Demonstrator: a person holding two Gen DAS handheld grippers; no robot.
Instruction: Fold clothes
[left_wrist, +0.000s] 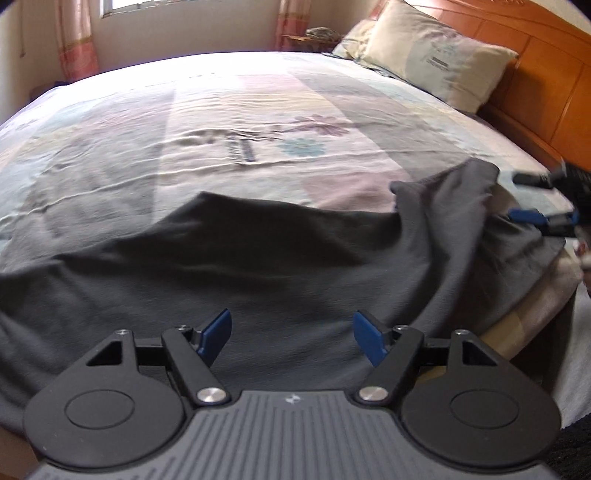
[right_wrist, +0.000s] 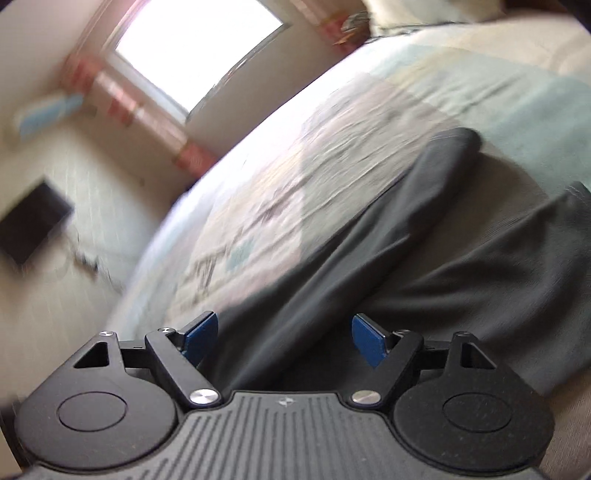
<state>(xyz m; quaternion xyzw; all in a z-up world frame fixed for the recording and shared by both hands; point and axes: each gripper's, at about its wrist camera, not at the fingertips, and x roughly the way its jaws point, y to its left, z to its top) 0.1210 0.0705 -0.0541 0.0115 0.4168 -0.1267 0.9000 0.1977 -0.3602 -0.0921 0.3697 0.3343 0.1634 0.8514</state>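
Blue pads of the left gripper (left_wrist: 291, 341) stood apart and empty just above the dark grey garment (left_wrist: 258, 266), which lay lengthwise across the lower frame on the bed (left_wrist: 236, 122). The right gripper (right_wrist: 284, 341), also spread and empty, hovered over its far-right end. No containers showed.
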